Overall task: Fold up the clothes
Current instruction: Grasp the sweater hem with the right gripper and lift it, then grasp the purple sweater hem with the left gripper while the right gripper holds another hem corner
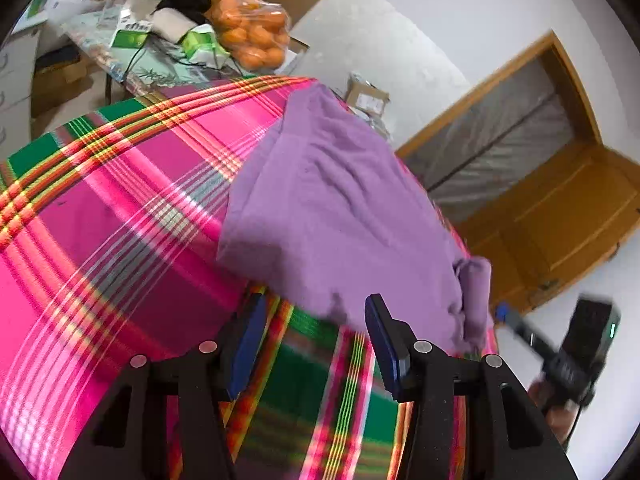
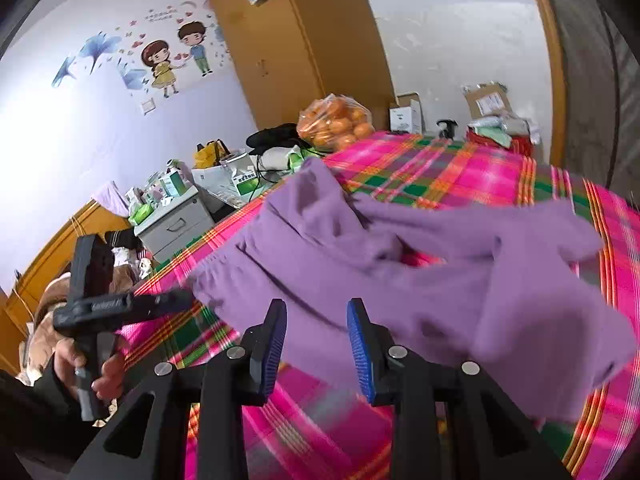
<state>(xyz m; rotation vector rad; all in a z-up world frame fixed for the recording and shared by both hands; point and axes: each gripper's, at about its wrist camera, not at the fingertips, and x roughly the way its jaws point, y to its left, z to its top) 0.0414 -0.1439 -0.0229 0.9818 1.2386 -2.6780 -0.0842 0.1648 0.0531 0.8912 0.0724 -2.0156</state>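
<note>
A purple garment (image 1: 340, 200) (image 2: 440, 272) lies crumpled on a pink, green and orange plaid bedspread (image 1: 120, 220) (image 2: 460, 168). In the left wrist view my left gripper (image 1: 316, 314) is open just short of the garment's near hem, with only bedspread under its blue pads. The right gripper (image 2: 318, 318) is open over the garment's near edge; purple cloth shows in the gap, but the pads do not press on it. Each tool also appears in the other view: the right gripper (image 1: 516, 320) blurred at the far right, the left gripper (image 2: 176, 300) at the lower left in a hand (image 2: 108, 372).
A bag of oranges (image 1: 252, 32) (image 2: 334, 122) sits on a cluttered table beyond the bed, among boxes, cables and black cloth. A grey drawer cabinet (image 2: 176, 224) stands beside the bed. Cardboard boxes (image 2: 486, 100) lie at the far corner, with a wooden door (image 1: 560, 220) close by.
</note>
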